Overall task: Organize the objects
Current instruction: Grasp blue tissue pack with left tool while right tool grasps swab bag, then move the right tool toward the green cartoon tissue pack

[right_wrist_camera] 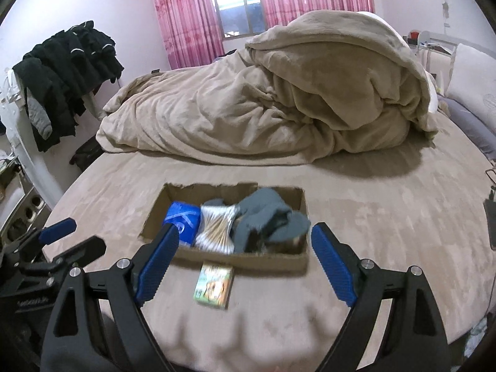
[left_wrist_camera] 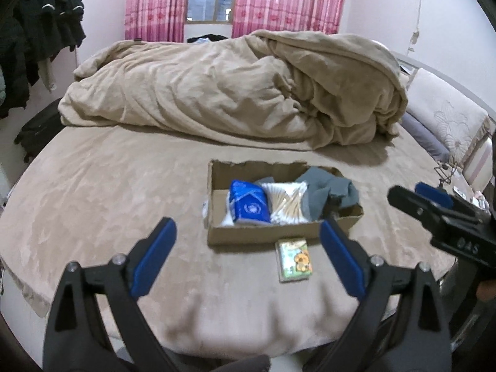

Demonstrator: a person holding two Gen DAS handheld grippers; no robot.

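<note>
An open cardboard box (left_wrist_camera: 257, 235) (right_wrist_camera: 241, 259) lies on the bed. In it are a blue tissue pack (left_wrist_camera: 249, 206) (right_wrist_camera: 183, 220), a bag of cotton swabs (left_wrist_camera: 286, 203) (right_wrist_camera: 217, 228) and a grey cloth (left_wrist_camera: 328, 190) (right_wrist_camera: 269, 217). A small green cartoon-printed pack (left_wrist_camera: 294, 260) (right_wrist_camera: 214, 286) lies on the sheet just in front of the box. My left gripper (left_wrist_camera: 248, 248) is open and empty, near the box's front. My right gripper (right_wrist_camera: 245, 257) is open and empty above the small pack; it also shows in the left wrist view (left_wrist_camera: 418, 197), at the right.
A rumpled beige duvet (left_wrist_camera: 235, 90) (right_wrist_camera: 279, 99) fills the back of the bed. Pillows (left_wrist_camera: 446, 117) lie at the right. Dark clothes (left_wrist_camera: 40, 31) (right_wrist_camera: 68, 74) hang at the left. The bed's front edge (left_wrist_camera: 248, 341) is close below the grippers.
</note>
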